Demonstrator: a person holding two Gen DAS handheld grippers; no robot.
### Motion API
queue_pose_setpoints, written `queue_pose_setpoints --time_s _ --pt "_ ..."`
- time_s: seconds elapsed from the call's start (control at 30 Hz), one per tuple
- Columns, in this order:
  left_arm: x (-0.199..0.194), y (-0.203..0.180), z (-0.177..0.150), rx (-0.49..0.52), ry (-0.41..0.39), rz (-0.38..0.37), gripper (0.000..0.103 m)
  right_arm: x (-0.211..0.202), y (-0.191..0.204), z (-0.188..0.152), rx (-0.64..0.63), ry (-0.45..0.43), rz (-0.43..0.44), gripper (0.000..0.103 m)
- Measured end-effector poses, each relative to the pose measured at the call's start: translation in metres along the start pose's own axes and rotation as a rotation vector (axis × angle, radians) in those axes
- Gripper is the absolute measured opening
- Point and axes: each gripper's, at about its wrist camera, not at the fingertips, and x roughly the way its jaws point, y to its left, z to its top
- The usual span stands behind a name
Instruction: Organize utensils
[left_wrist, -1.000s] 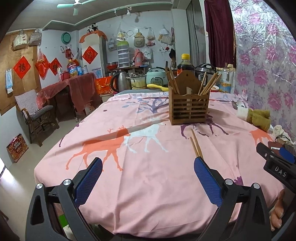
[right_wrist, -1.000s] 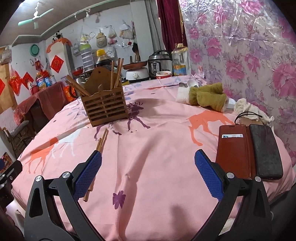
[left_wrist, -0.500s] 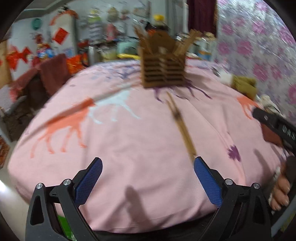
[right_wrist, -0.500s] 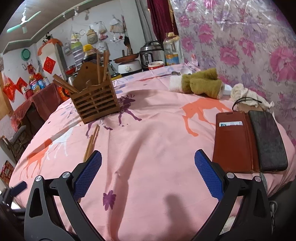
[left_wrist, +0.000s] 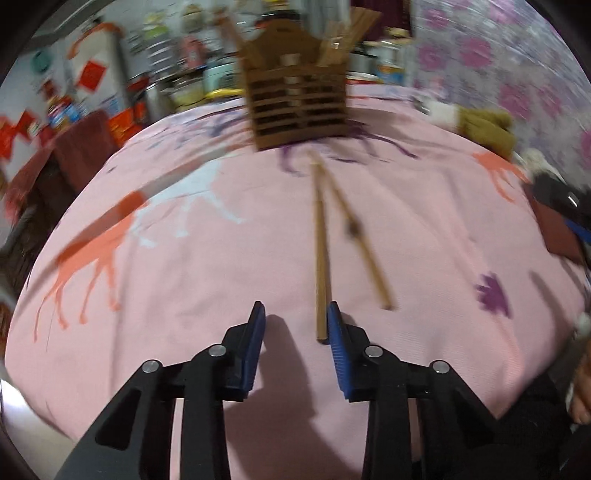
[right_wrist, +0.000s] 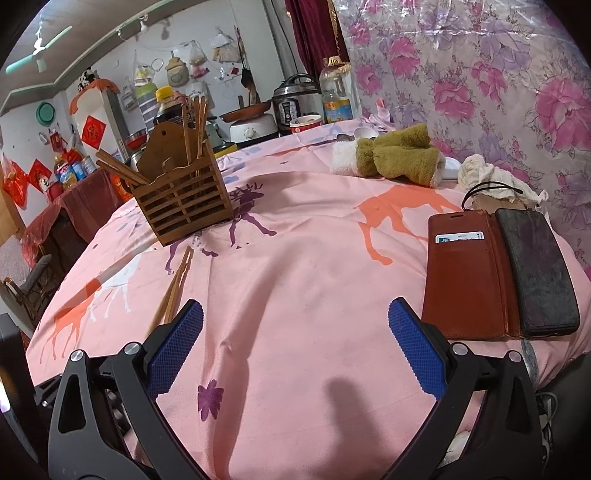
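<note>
Wooden chopsticks (left_wrist: 320, 254) lie nearer now; left gripper (left_wrist: 295, 332) has narrowed, fingers apart.
One stick's near end sits just inside the right finger (left_wrist: 338, 343), running toward twelve o'clock; right gripper (right_wrist: 295, 343) stays wide.

Your left gripper (left_wrist: 295, 325) is partly closed, with one chopstick (left_wrist: 320, 254) end between its pads. A second chopstick (left_wrist: 360, 240) lies beside, before the wooden holder (left_wrist: 295, 99).

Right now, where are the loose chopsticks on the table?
The loose chopsticks lie on the pink tablecloth just in front of the wooden holder. In the left wrist view, one's near end sits between the left tool's blue pads.
</note>
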Motion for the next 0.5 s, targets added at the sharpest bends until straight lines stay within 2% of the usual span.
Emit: queue_pose_setpoints --time_s 0.13,0.27,0.33,0.37,0.4,0.5 --pt "0.001 0.026 -0.001 -0.079 -0.006 -0.019 0.034 0.004 0.002 -0.002 -0.005 0.014 0.008 0.097" --pt "-0.001 0.014 -0.002 -0.030 -0.024 -0.009 0.032 0.007 0.004 -0.004 -0.017 0.024 0.014 0.097" --pt "-0.001 0.007 -0.002 0.001 -0.035 -0.001 0.024 0.007 0.004 -0.005 -0.018 0.024 0.014 0.097" --pt "-0.001 0.006 -0.002 0.006 -0.036 -0.008 0.009 0.007 0.004 -0.005 -0.016 0.023 0.014 0.097" --pt "-0.001 0.007 -0.002 0.004 -0.038 0.004 0.006 0.006 0.004 -0.005 -0.016 0.023 0.015 0.097" --pt "-0.002 0.026 -0.001 -0.068 -0.054 0.076 0.006 0.007 0.006 -0.005 -0.025 0.024 0.020 0.097"
